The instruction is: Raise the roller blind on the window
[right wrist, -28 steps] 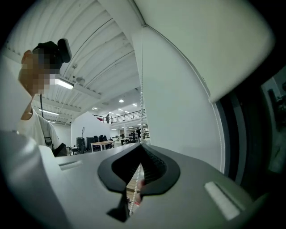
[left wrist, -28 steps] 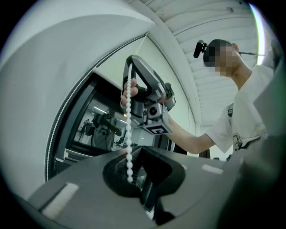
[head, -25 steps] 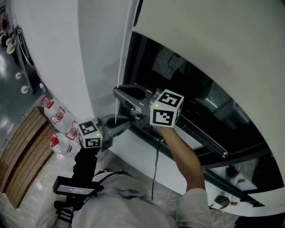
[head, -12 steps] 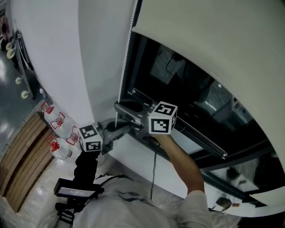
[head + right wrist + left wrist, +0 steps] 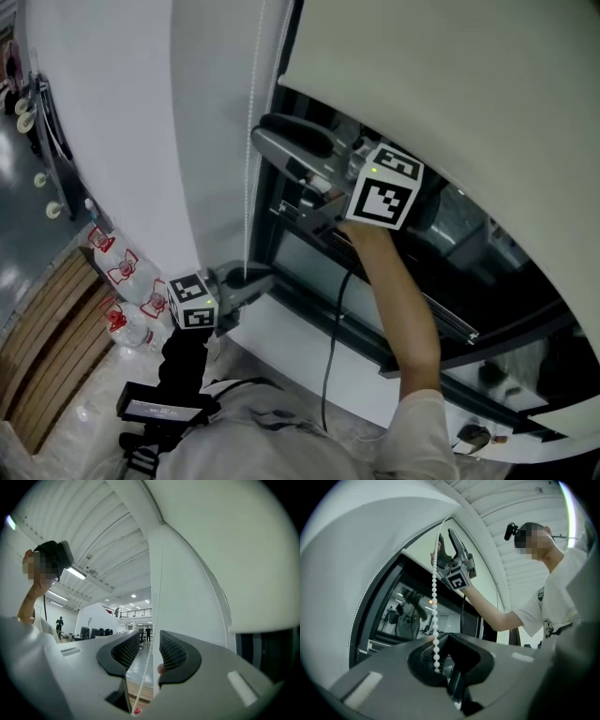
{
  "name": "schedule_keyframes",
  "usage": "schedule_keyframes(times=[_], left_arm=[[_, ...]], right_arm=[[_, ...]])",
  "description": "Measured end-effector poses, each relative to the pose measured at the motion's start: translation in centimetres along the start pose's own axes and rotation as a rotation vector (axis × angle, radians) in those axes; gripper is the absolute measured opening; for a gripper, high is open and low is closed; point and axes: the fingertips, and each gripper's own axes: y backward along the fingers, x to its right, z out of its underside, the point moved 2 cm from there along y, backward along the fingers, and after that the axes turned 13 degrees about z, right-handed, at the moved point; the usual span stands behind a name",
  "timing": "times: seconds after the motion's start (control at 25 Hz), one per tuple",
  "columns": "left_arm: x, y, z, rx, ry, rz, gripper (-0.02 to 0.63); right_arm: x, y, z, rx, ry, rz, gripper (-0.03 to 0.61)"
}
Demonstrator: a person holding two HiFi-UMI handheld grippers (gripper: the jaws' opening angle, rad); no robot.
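Observation:
The cream roller blind (image 5: 450, 84) covers the top of the dark window (image 5: 309, 253). Its white bead chain (image 5: 249, 187) hangs down the window's left edge. My left gripper (image 5: 265, 276) sits low by the sill, shut on the bead chain (image 5: 435, 602), which runs up from its jaws (image 5: 444, 639). My right gripper (image 5: 260, 131) is high up the chain, just under the blind's lower corner. Its jaws have just been opening. In the right gripper view the chain (image 5: 149, 660) hangs loose in the gap of the right gripper (image 5: 149, 639), touching neither pad.
A white wall (image 5: 122, 141) stands left of the window. Several water bottles with red labels (image 5: 122, 267) and a wooden slatted bench (image 5: 56, 347) are on the floor at the lower left. The white sill (image 5: 309, 347) runs below the glass.
My right gripper has climbed from beside the left gripper to well above it along the chain, and its jaws have come apart. The left gripper has stayed put.

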Motion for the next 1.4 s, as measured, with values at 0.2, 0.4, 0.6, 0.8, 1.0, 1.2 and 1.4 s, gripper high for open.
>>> schedule_keyframes(times=[0.2,0.4,0.6,0.8,1.0,1.2,1.4], left_arm=[[-0.1,-0.1,-0.6,-0.005,-0.004,-0.001,-0.002],[0.0,0.1,0.1,-0.004,-0.006,-0.003,-0.002],[0.0,0.1,0.0,0.0,-0.005,-0.005,-0.002],[0.0,0.2,0.0,-0.002,0.004,-0.009,-0.002],[0.1,0.1,0.4,-0.001,0.005,0.0,-0.002],[0.2,-0.2,0.2,0.002,0.014,0.005,-0.002],[0.3,-0.1,0.5,0.003,0.013,0.012,-0.002]], right_arm=[[0.4,-2.3,-6.0,0.039,0.071,-0.009,0.118],[-0.1,-3.0,-8.8,0.084,0.103,-0.014,0.08],[-0.3,-3.0,-9.3,0.092,0.057,-0.017,0.018],[-0.3,-2.8,-9.2,0.059,0.085,-0.001,0.017],[-0.9,-2.1,-7.8,0.05,0.072,0.001,0.015],[-0.4,-1.8,-3.9,-0.022,0.06,0.013,0.015],[-0.5,-0.9,0.9,-0.067,0.018,0.026,0.015]])
